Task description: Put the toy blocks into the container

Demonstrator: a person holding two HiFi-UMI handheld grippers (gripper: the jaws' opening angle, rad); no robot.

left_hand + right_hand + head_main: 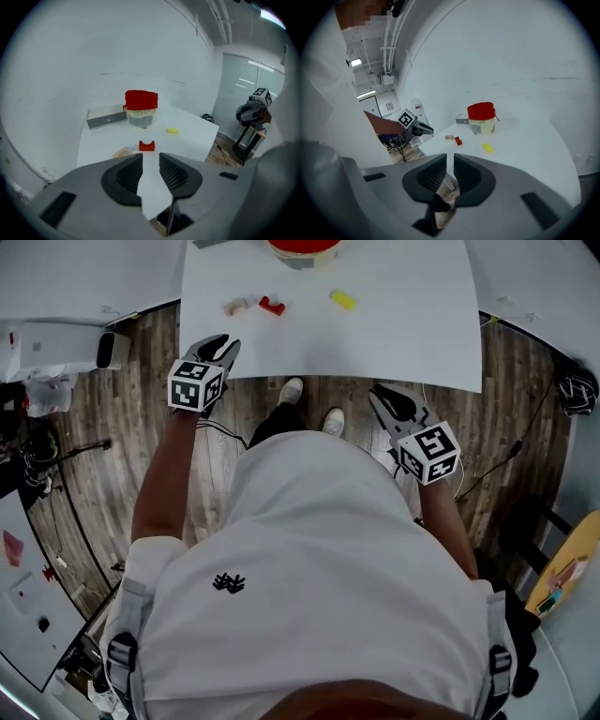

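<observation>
Head view crops the red-lidded container [302,249] at its top edge.

No words, numbers or brand names can be read. The left tool [220,341] and right tool [380,395] carry only black-and-white square code patterns. A small black emblem [228,583] on the person's white shirt [319,549] has no legible letters. A tiny mark on the grey box [107,121] at the counter's [197,136] far edge is too small to read.
</observation>
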